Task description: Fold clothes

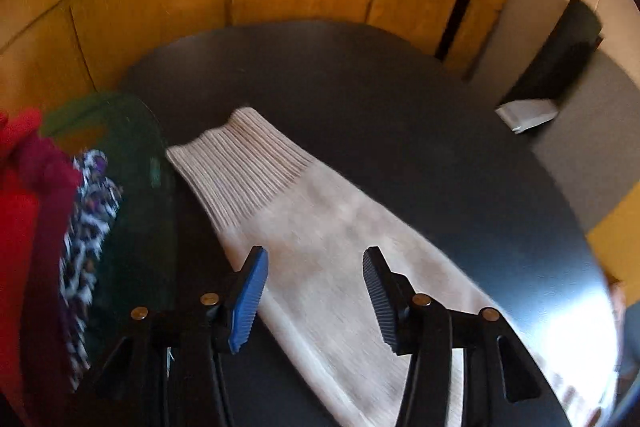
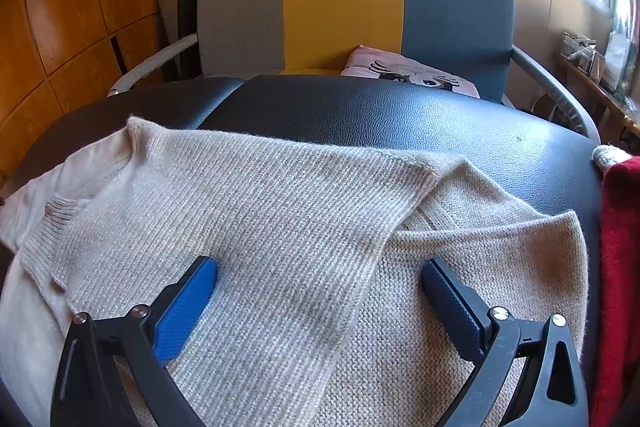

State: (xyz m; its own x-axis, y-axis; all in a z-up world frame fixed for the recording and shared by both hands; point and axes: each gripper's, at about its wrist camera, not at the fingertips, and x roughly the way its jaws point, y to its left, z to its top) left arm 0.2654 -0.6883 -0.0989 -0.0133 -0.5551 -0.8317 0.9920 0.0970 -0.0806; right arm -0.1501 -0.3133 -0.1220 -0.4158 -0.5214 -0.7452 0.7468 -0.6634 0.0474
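Right wrist view: cream knitted sweater (image 2: 256, 211) lies on black worktop (image 2: 400, 115), sleeve folded across; right tongs (image 2: 319, 277) and left tongs (image 1: 316, 267) hover agape, empty.

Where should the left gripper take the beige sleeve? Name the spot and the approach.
Take the sleeve at its ribbed cuff, probably from above, pinching across one edge. It lies flat on the dark table, and the cuff is its narrow free end. The left gripper is open above it.
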